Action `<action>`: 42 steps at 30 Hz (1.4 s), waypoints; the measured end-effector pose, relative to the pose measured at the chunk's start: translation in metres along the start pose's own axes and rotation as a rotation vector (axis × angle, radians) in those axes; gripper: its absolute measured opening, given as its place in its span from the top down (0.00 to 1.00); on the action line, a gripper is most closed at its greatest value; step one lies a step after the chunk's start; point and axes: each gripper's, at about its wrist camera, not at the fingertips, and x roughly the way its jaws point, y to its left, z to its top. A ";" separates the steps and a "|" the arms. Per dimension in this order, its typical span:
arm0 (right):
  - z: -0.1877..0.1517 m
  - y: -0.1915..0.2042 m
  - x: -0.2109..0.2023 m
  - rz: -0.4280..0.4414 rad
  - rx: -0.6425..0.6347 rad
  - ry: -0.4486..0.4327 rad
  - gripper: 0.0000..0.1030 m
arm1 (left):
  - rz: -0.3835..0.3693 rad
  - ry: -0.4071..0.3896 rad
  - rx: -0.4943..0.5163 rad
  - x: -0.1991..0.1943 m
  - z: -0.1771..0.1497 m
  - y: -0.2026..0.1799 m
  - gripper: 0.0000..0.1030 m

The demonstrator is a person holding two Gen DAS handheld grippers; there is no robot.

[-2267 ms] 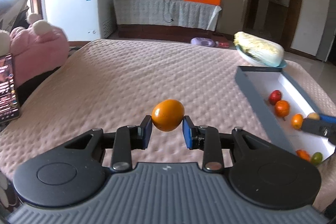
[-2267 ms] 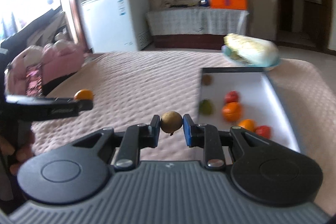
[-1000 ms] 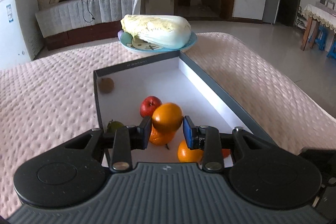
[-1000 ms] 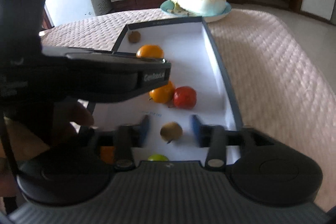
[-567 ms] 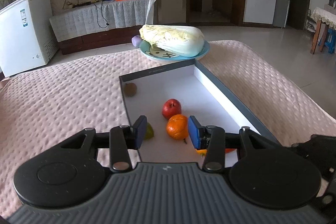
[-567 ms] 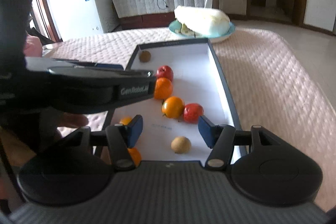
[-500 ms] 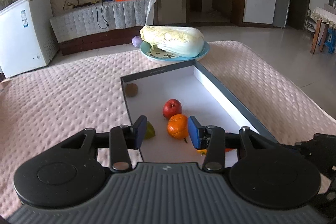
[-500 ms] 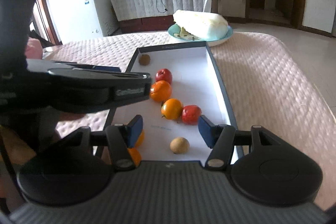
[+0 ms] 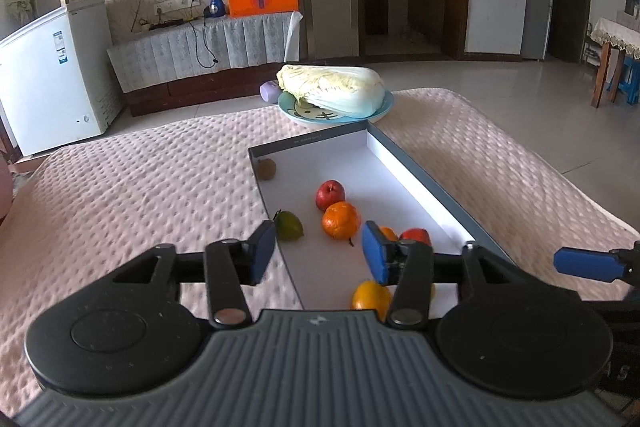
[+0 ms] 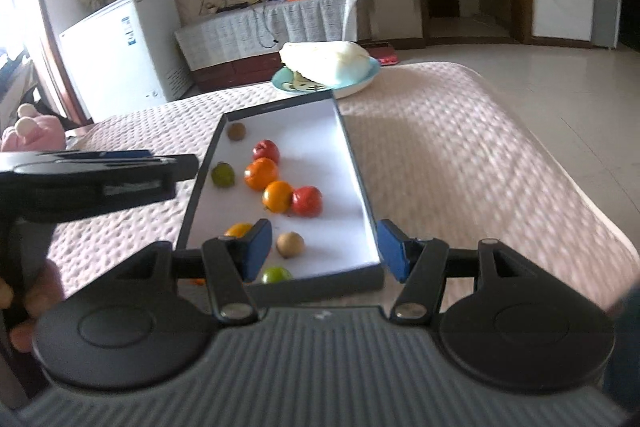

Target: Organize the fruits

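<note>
1. Holding nothing, the left gripper [image 9: 319,251] has its blue-padded jaws opening above the near left edge of the grey-walled box [image 9: 424,171].
2. The right gripper [image 10: 324,247] stands with jaws wide apart and empty, over the box's near end.
3. The box lies on a pink quilted bed cover [image 9: 140,187]; its floor is white.
4. Fruit inside the box, far end to near end: brown round fruit [image 10: 236,131] in the far left corner; red apple [image 10: 266,149]; green fruit [image 10: 223,174] by the left wall; mandarin [image 10: 261,173]; orange [image 10: 277,196] touching a second red fruit [image 10: 307,201]; another orange [image 10: 239,229]; brown longan-like fruit [image 10: 290,244]; green lime [image 10: 276,274] at the near wall.
5. Napa cabbage [image 9: 332,89] on a blue plate [image 9: 384,109], just beyond the box's far end.
</note>
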 end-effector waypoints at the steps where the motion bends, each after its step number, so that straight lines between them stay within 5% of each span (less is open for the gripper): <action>1: -0.003 -0.001 -0.004 -0.004 0.000 0.002 0.41 | 0.001 -0.002 0.000 -0.006 -0.003 0.000 0.42; 26: -0.038 0.011 -0.054 0.021 -0.061 0.046 0.41 | -0.009 0.007 0.006 -0.095 -0.065 0.017 0.28; 42: -0.039 0.006 -0.061 0.019 -0.065 0.070 0.41 | -0.027 0.030 0.023 -0.103 -0.079 0.010 0.28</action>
